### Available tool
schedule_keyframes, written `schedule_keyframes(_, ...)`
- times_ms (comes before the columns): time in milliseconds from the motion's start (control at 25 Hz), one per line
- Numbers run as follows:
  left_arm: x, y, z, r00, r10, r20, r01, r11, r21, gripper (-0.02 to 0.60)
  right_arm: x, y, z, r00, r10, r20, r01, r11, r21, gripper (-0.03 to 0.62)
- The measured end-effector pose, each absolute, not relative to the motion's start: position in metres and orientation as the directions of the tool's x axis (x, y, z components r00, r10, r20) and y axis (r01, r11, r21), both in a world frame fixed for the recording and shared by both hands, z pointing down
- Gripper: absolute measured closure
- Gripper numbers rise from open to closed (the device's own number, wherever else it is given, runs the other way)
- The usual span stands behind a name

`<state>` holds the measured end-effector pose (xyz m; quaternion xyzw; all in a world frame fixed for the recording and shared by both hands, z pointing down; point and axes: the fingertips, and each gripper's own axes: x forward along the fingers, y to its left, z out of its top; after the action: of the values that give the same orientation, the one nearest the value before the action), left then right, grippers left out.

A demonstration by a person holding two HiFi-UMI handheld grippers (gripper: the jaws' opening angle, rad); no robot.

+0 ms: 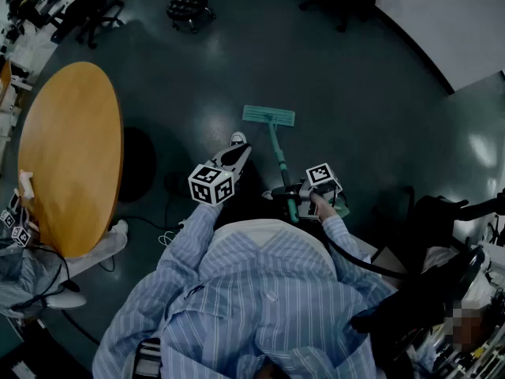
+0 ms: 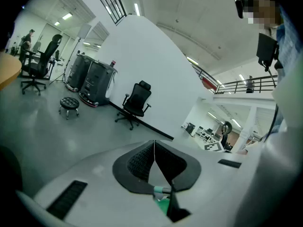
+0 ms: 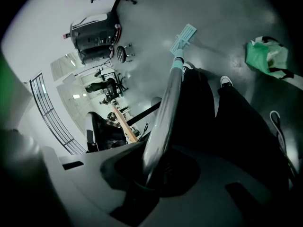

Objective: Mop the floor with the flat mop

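Head view: looks down on the flat mop, with its teal mop head flat on the dark floor just ahead of a white-toed shoe. Follows the handle back at a slant into the right claw, clamped near the upper end, close to the body. Probably gripped that high to give reach and keep the mop head level for a push. Finds the left claw beside the handle but apart from it, carrying nothing. Takes in a round wooden worktop at the left and a stool far ahead, both well apart from the mop head.

Left gripper view: settles what the head view leaves vague, with the jaws shut tip to tip and nothing gripped between them. Points out over the floor toward a white wall and an office chair, so misses the mop head altogether. Catches only a teal scrap low behind the jaws, too small to identify.

Right gripper view: confirms the hold, with the jaws closed round the shiny metal handle running down to the mop head on the floor. Shows plainly a green bag lying off to one side, and dark trouser legs right beside the handle, a likely thing to clip on a pull stroke.
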<state>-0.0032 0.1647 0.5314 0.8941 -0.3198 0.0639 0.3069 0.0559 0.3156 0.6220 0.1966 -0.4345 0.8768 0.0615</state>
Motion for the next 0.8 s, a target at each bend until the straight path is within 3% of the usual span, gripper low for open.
schedule_keyframes(200,-0.014,0.158,0.530,0.768,-0.563,0.305,-0.629,-0.575,0.523,0.574,0.056,0.314,0.619,-0.914,-0.063,0.400,-0.280,-0.615,-0.737,0.528)
schedule_keyframes(800,0.001,0.153,0.542,0.805,-0.501,0.317,-0.590,-0.620,0.517,0.574,0.056,0.302,0.624,-0.910,-0.043,0.412,-0.302,-0.614,-0.730,0.529)
